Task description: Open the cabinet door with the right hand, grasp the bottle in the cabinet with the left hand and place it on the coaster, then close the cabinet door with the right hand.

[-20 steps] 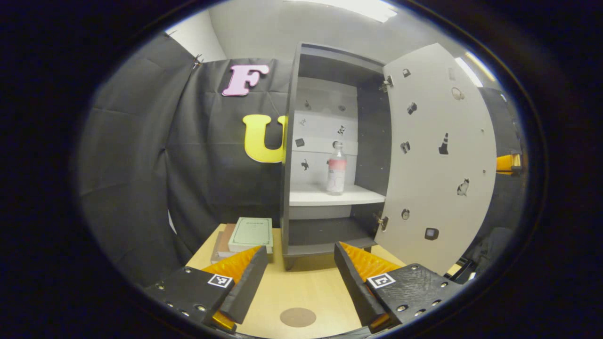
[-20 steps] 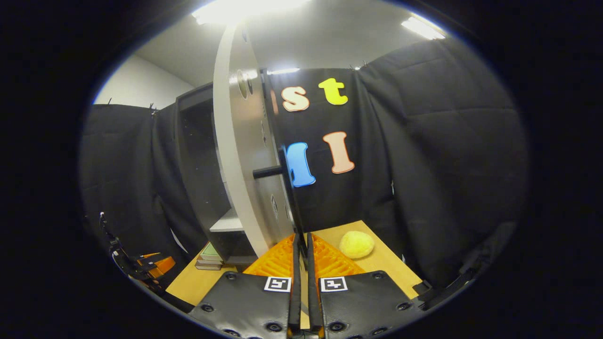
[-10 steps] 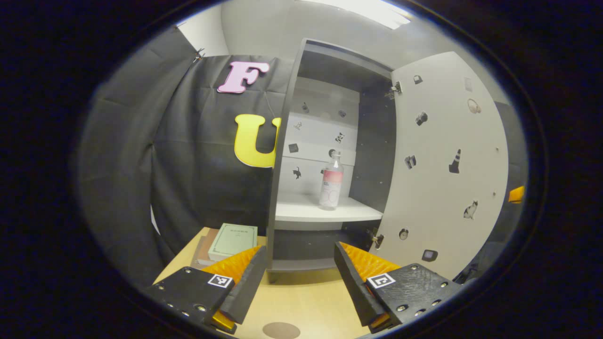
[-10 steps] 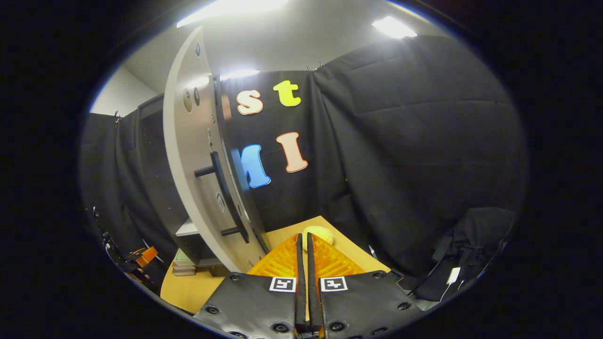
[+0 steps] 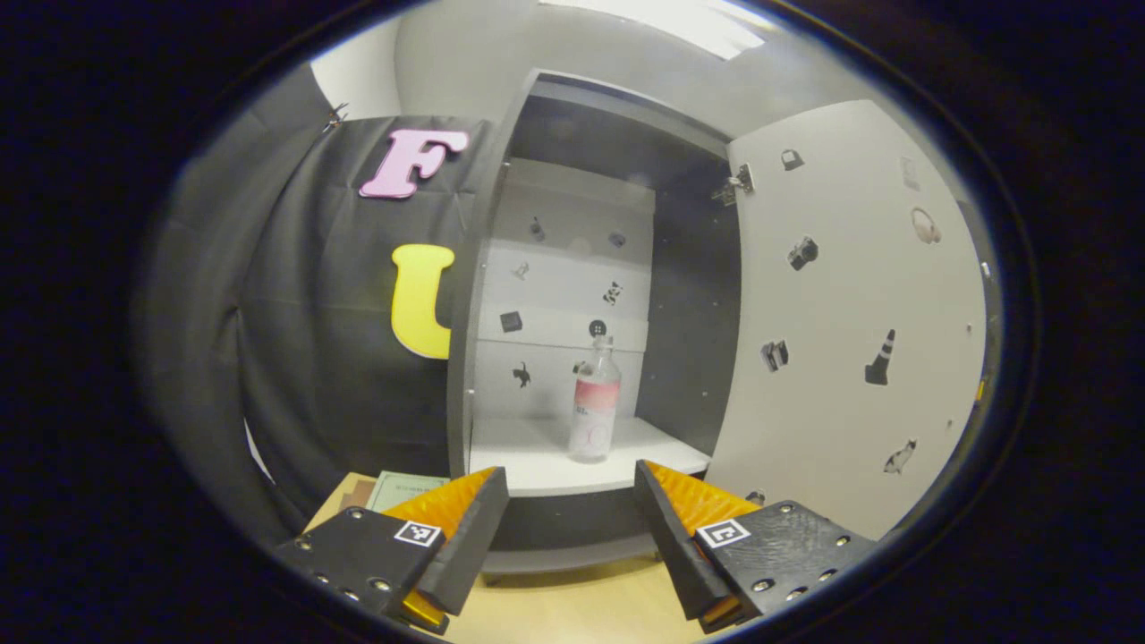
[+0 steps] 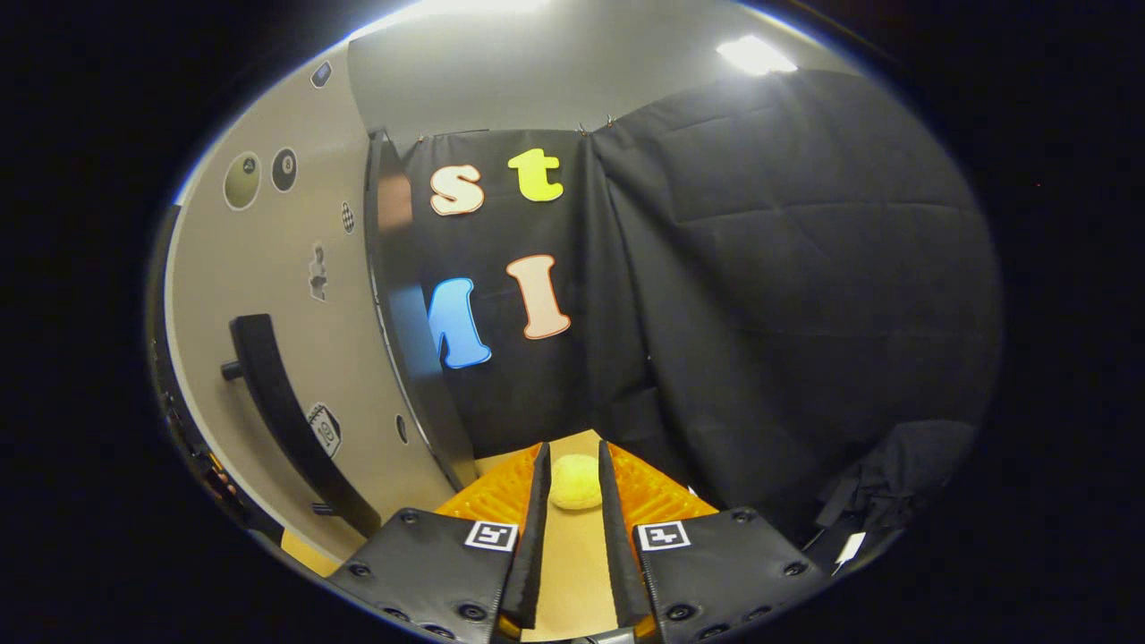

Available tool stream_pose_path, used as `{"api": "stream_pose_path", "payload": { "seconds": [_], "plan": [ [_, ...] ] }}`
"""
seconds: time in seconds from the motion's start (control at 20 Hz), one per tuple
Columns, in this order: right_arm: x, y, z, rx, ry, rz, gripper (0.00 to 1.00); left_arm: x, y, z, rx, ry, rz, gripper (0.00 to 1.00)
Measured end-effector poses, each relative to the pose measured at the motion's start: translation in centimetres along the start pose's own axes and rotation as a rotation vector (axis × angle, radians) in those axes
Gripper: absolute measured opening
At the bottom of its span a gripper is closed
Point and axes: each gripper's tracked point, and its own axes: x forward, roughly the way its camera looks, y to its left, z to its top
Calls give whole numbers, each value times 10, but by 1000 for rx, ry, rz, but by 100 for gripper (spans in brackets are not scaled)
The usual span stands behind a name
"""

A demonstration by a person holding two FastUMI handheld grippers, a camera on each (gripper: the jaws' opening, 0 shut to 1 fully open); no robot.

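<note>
Since a second ago the left gripper (image 5: pixel 571 519) has closed in on the open cabinet (image 5: pixel 483 295); the bottle (image 5: pixel 594 404) stands upright on the shelf dead ahead, beyond its wide-open, empty fingers. The right gripper (image 6: pixel 570 501) has let the door handle (image 6: pixel 286 416) go, fingers slightly parted, holding nothing, handle off to its left.

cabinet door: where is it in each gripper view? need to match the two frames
Left gripper view: the cabinet door stands swung open on the right, inner face with stickers toward the camera, hinged beside the bottle.
Right gripper view: it fills the left side, outer face with its dark handle.
Shared landmark: the wooden table below.
</note>
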Motion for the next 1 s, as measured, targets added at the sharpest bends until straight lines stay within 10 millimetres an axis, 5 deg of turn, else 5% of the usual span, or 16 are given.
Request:
{"api": "stream_pose_path", "payload": {
  "seconds": [0.2, 0.35, 0.5, 0.65, 0.7, 1.0],
  "plan": [
    [27, -6, 2, 8, 12, 3, 67, 54, -3, 8, 58, 33, 31, 85],
    [46, -12, 3, 4, 16, -3, 76, 95, -21, 11, 66, 35, -4, 86],
    [59, -20, 5, 37, 7, -10, 98, 131, -34, 20, 56, 23, -28, 88],
    [69, -30, 3, 24, 10, -36, 92, 162, -36, 24, 57, 26, -34, 87],
    [72, -32, 2, 22, 13, -40, 98, 173, -36, 26, 51, 26, -35, 86],
    [87, -41, -10, 0, 56, -61, 98, 223, -41, 25, 65, 15, -56, 89]
  ]
}}
